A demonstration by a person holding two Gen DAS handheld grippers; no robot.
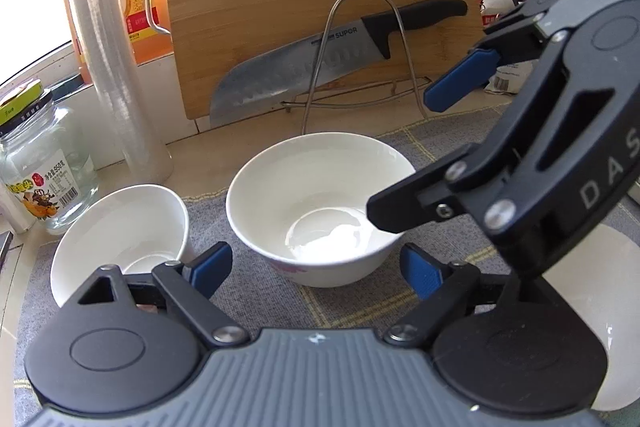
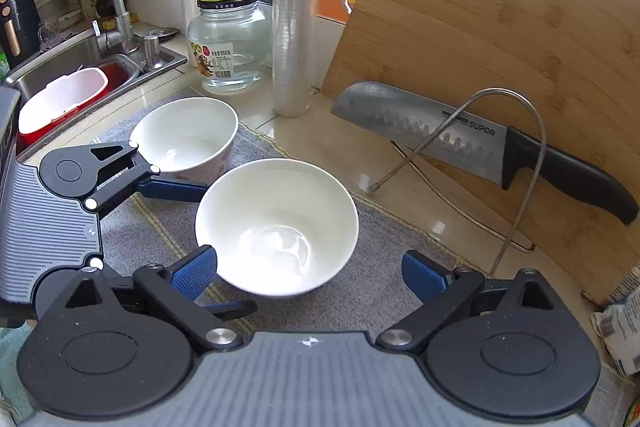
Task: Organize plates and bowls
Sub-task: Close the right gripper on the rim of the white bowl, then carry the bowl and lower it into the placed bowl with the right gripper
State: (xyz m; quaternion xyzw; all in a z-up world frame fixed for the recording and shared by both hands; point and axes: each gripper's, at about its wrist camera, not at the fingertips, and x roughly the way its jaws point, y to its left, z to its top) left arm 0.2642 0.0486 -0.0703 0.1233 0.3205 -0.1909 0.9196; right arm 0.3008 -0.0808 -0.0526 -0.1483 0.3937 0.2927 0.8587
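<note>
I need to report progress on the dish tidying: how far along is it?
Nothing looks done: two white bowls sit apart on the grey mat, not stacked. In hand: nothing; the right claw stands open around the nearer bowl, the left claw open and empty. Left: gripping it and nesting it with the far bowl.

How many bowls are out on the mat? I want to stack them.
3. One bowl sits mid-mat, a second lies to its left near the glass jar, and a third is at the right edge, mostly hidden by the right gripper.

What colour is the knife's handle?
Black; the knife handle shows best in the right wrist view.
</note>
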